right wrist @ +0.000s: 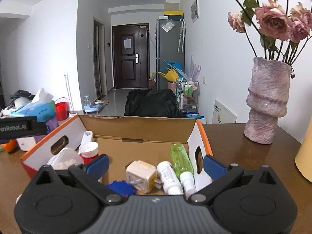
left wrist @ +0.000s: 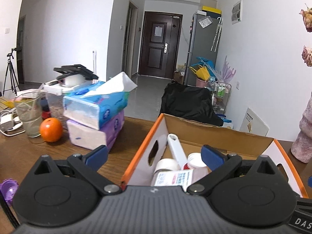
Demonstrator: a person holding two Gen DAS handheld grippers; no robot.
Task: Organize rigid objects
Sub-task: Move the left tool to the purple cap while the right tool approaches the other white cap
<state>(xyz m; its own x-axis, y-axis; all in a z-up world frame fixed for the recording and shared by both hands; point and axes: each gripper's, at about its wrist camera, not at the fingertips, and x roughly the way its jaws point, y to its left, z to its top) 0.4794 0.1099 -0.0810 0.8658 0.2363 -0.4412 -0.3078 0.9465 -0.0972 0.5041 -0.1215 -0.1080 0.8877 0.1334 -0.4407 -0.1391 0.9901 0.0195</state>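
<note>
An orange-rimmed cardboard box (right wrist: 136, 122) stands on the wooden table. In the right wrist view it holds a green spray bottle (right wrist: 180, 156), a white tube (right wrist: 167, 174), a cream plug cube (right wrist: 141, 175), a blue cap (right wrist: 120, 188), a red jar with a white lid (right wrist: 88, 150) and a white flat tool (right wrist: 85, 138). My right gripper (right wrist: 156, 164) is open and empty over the box's near edge. In the left wrist view the box (left wrist: 214, 130) holds a labelled bottle (left wrist: 175, 177) and the white tool (left wrist: 176, 150). My left gripper (left wrist: 154, 155) is open and empty, straddling the box's left wall.
Stacked tissue packs (left wrist: 97, 113), an orange (left wrist: 51, 129), a glass (left wrist: 29, 115) and a white charger with cables (left wrist: 7, 122) lie to the left. A purple object (left wrist: 8, 190) sits at the near left. A pink vase with dried roses (right wrist: 267, 101) stands to the right.
</note>
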